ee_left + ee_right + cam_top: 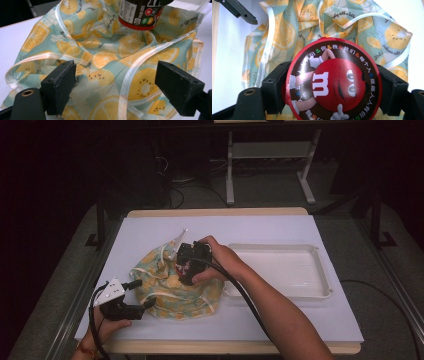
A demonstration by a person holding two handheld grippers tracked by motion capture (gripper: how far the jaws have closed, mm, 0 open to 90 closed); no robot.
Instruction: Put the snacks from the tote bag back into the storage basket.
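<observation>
While over lemon-print cloth [287, 30], candy tub [333, 80] clamped in right claw [332, 85]

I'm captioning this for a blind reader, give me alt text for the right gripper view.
The right claw is closed on a round red candy tub, its lid showing a red cartoon candy character. Below lies a crumpled lemon-print bag on the white table, with the left claw's tip at upper left.

Candy tub [140, 13] top cut off by frame edge; lid [333, 80] hides tub body; label print unreadable.
</observation>
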